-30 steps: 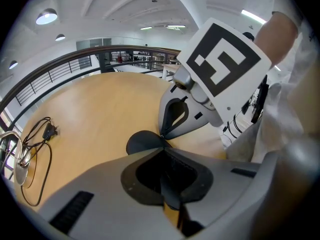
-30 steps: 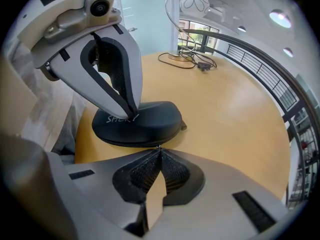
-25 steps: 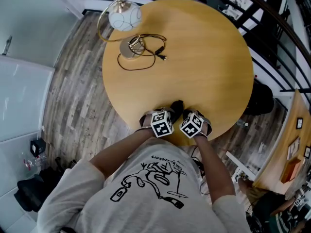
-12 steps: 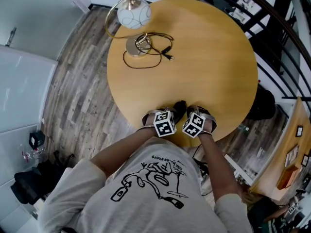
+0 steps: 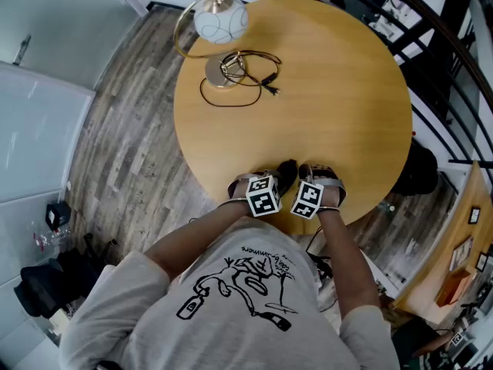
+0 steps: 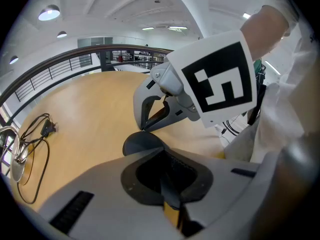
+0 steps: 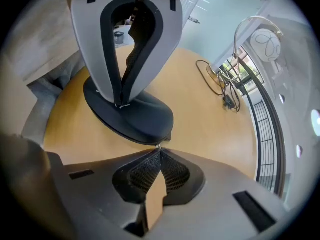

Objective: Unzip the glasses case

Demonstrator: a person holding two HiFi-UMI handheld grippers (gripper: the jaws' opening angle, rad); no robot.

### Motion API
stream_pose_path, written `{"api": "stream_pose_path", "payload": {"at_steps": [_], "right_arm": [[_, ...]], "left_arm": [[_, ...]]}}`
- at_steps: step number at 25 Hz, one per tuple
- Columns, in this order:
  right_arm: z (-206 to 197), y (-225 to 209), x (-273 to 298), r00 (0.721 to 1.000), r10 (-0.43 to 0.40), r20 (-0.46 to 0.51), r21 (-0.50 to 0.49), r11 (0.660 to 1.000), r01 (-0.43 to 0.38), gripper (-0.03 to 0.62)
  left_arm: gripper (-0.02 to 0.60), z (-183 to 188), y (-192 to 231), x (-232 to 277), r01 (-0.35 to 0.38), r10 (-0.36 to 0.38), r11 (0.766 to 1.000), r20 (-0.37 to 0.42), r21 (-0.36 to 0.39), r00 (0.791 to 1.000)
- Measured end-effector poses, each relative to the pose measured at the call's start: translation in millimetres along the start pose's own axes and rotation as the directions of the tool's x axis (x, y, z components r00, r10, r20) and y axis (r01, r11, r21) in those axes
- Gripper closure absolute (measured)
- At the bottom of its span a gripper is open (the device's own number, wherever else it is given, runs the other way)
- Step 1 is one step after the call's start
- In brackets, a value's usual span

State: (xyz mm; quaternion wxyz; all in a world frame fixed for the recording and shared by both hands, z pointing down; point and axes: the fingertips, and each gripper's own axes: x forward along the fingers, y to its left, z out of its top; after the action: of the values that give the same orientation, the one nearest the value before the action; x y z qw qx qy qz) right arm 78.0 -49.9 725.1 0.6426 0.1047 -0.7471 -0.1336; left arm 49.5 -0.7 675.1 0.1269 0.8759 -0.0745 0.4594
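Tabletop (image 7: 200, 119) — right fingers (image 7: 145, 173) closed on zipper pull (image 7: 158, 145)

Person wears a light grey short-sleeved T-shirt (image 5: 231, 299) with a black line-drawing print. Left gripper (image 6: 162, 154) and right gripper (image 7: 159, 151) have grey shells and black ribbed pads (image 7: 172, 171). Each carries a white cube (image 5: 263, 195) with black square markers.

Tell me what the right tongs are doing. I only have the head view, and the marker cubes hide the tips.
Observer: In the right gripper view, the right tongs are shut on the small metal zipper pull at the end of the glasses case.
Operator: Left side?
Observer: The left tongs are pinched shut on the opposite edge of the case.
Operator: Any opening?
Observer: Neither gripper view shows a gap along the seam, so it looks zipped.
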Motion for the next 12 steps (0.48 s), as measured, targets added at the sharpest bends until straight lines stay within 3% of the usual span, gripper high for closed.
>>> {"api": "stream_pose_path", "payload": {"at_steps": [7,12], "right_arm": [[3.8,-7.9,2.3,1.0,-0.03,0.003,-0.028,0.999,0.03,0.571],[-0.9,-5.9,0.4,1.0,-0.016,0.019,0.104,0.994,0.014,0.569]], "left_arm": [[0.574,2.2,-2.1,1.5,0.009,-0.009,1.0,-0.003,0.003,1.0],[0.574,4.8,-5.3,2.3,0.012,-0.012,1.0,0.007,-0.009,1.0]]}}
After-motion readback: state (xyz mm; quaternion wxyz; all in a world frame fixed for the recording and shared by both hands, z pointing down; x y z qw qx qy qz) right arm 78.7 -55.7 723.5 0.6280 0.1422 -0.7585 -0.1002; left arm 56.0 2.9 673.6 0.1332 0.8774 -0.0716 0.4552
